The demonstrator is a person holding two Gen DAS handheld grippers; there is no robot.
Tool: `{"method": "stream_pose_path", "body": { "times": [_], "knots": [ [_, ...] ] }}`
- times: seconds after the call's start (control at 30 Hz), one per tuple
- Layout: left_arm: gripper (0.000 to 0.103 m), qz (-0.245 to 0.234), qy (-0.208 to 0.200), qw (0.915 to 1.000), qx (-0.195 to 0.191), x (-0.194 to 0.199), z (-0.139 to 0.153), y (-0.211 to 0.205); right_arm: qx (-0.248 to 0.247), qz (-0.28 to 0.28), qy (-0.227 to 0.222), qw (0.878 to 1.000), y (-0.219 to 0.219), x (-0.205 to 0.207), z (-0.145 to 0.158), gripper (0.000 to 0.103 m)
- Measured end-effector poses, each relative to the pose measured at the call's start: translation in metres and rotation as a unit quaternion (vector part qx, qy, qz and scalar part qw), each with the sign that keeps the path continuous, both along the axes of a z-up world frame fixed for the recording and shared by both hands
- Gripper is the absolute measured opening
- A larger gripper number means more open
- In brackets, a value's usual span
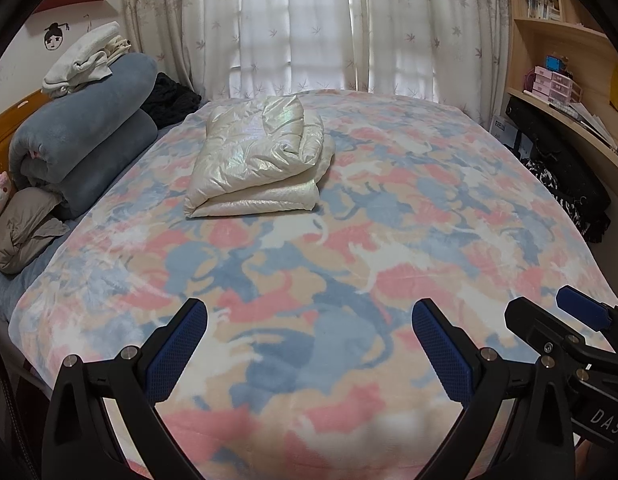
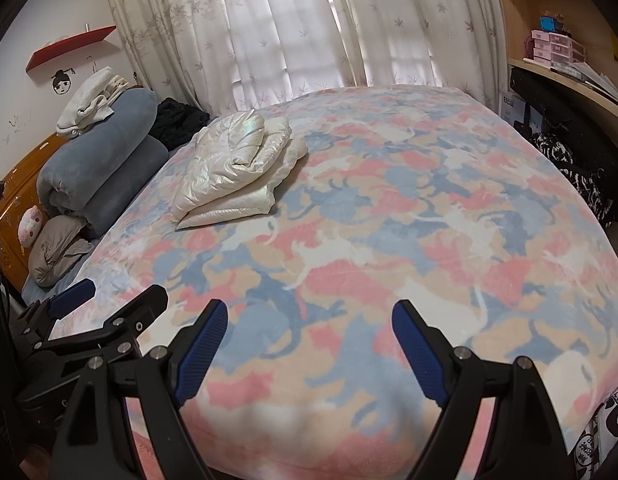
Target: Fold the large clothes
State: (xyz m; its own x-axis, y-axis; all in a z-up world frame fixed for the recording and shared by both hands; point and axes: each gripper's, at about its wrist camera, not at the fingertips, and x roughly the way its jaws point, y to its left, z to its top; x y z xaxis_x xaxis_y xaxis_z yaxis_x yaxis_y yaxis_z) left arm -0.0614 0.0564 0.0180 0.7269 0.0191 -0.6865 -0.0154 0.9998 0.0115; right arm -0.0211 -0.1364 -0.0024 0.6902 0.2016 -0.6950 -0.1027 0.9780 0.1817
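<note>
Both grippers hang over the near edge of the bed, side by side, and neither one has anything in it. The left gripper [image 1: 309, 344] has its jaws spread wide, blue pads facing each other across bare blanket [image 1: 409, 240]. The right gripper [image 2: 309, 344] is the same story: jaws wide apart, nothing between them but the pink, blue and cream pattern below. Each one peeks into the other's view (the right at the lower right corner of the left camera, the left at the lower left of the right camera), so they sit close together.

The jacket [image 1: 261, 164], a shiny cream puffy one, lies folded into a thick bundle on the blanket, well beyond both grippers, toward the far left part of the bed. From the right camera it sits up and to the left of the open jaws [image 2: 233, 172]. It rests flat, layers stacked, one puffed section bulging on top.

To its left, by the headboard, a rolled blue-grey quilt [image 1: 85, 132] carries a small heap of pale clothes [image 1: 85, 60]. A grey pillow [image 1: 25, 228] lies below it. Curtains [image 1: 309, 28] hang behind the bed, shelves [image 1: 557, 44] stand on the right.
</note>
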Motion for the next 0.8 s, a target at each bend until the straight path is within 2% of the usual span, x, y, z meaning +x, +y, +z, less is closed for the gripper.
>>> {"method": "stream_pose_path", "body": {
  "times": [0.8],
  "knots": [
    [0.1, 0.001, 0.007, 1.0, 0.001, -0.0014, -0.0033, -0.0033, 0.001, 0.0, 0.001, 1.0, -0.0018, 0.0005, -0.0004, 0.085]
  ]
}}
